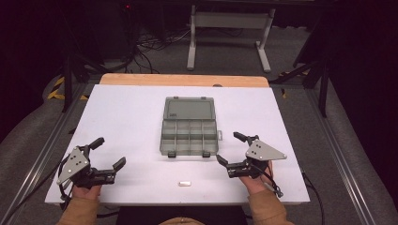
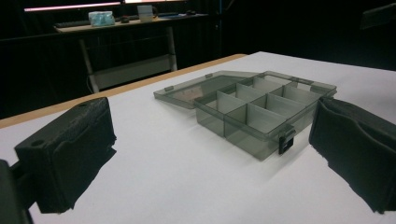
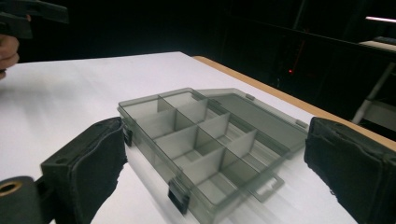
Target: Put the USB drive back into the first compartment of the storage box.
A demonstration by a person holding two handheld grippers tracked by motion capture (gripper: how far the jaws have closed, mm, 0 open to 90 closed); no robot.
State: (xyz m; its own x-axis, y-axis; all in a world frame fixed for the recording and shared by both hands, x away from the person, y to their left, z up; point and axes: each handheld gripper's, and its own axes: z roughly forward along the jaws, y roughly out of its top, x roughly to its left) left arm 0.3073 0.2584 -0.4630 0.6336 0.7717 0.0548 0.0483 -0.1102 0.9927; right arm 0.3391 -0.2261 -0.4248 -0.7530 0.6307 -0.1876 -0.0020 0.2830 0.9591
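**A:** Both pairs of fingers are spread wide and hold nothing. Your left gripper (image 1: 108,153) sits at the near left of the white table (image 1: 131,117), your right gripper (image 1: 231,149) at the near right, and each is well apart from the organizer box (image 1: 189,126).

**B:** So where exactly is the box for you?

**A:** It lies at the middle of the table, between your two grippers and a bit farther out. The lid (image 1: 189,108) is already swung back flat on the far side, so opening is done. From the right gripper view, the compartments (image 3: 196,144) look empty as far as the smoky plastic lets you see.

**B:** And what is left?

**A:** I judge you are at the very start. A small white piece (image 1: 185,183) lies near the table's front edge, between your hands and untouched; it is too small to tell what it is. If it belongs in the box, you have yet to pick it up, place it and shut the lid.

**B:** How does the box look?

**A:** Translucent grey, shallow, split by dividers into two rows of cells, with two dark latches (image 2: 286,142) on its near edge. Light, and likely to slide if you nudge it.
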